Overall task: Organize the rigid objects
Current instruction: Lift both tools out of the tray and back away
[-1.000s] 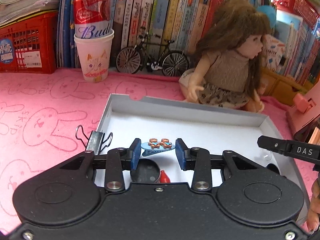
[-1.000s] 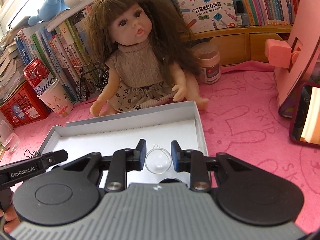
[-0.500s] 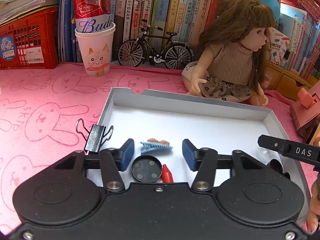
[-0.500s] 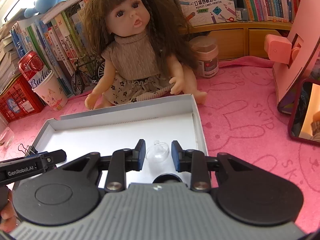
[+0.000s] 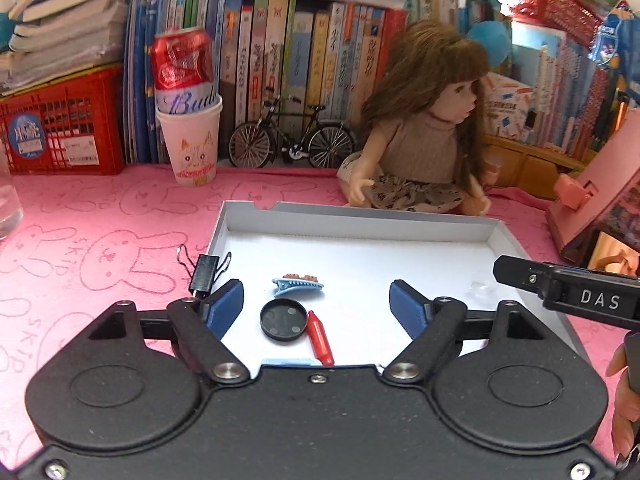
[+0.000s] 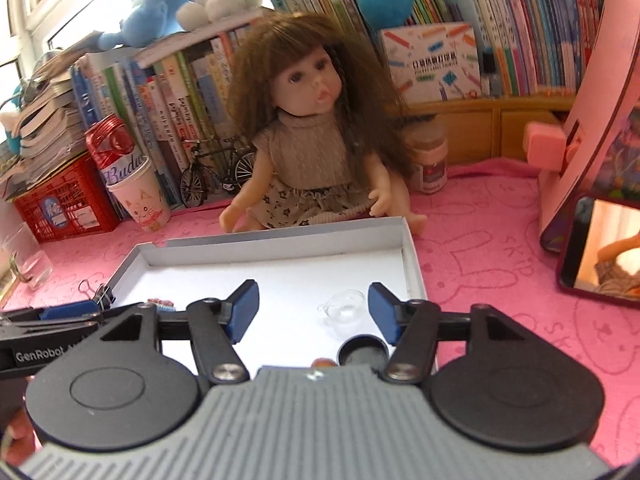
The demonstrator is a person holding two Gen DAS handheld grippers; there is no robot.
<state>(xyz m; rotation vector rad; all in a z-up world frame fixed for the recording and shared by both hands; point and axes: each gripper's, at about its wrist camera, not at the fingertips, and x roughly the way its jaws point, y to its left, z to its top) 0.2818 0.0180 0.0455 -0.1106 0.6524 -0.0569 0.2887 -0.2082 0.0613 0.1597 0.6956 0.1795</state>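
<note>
A white shallow box (image 5: 360,216) (image 6: 280,246) lies on the pink cloth. In it lie a blue hair clip (image 5: 298,284), a black round lid (image 5: 283,320), a red crayon-shaped piece (image 5: 320,338) and a clear glass ball (image 6: 346,308) (image 5: 480,290). My left gripper (image 5: 316,306) is open above the box, with the clip, lid and red piece between its fingers. My right gripper (image 6: 314,310) is open, the glass ball resting in the box just inside its right finger. A black cup-like piece (image 6: 362,350) sits under the right gripper.
A black binder clip (image 5: 204,272) grips the box's left wall. A doll (image 5: 420,148) sits behind the box, with a toy bicycle (image 5: 292,140), a can in a paper cup (image 5: 188,120), a red crate (image 5: 60,128) and books. A pink stand and phone (image 6: 600,248) are at right.
Both grippers have opened wide and pulled back. The left let go of the blue hair clip, the right let go of the glass ball; both now lie in the box.
</note>
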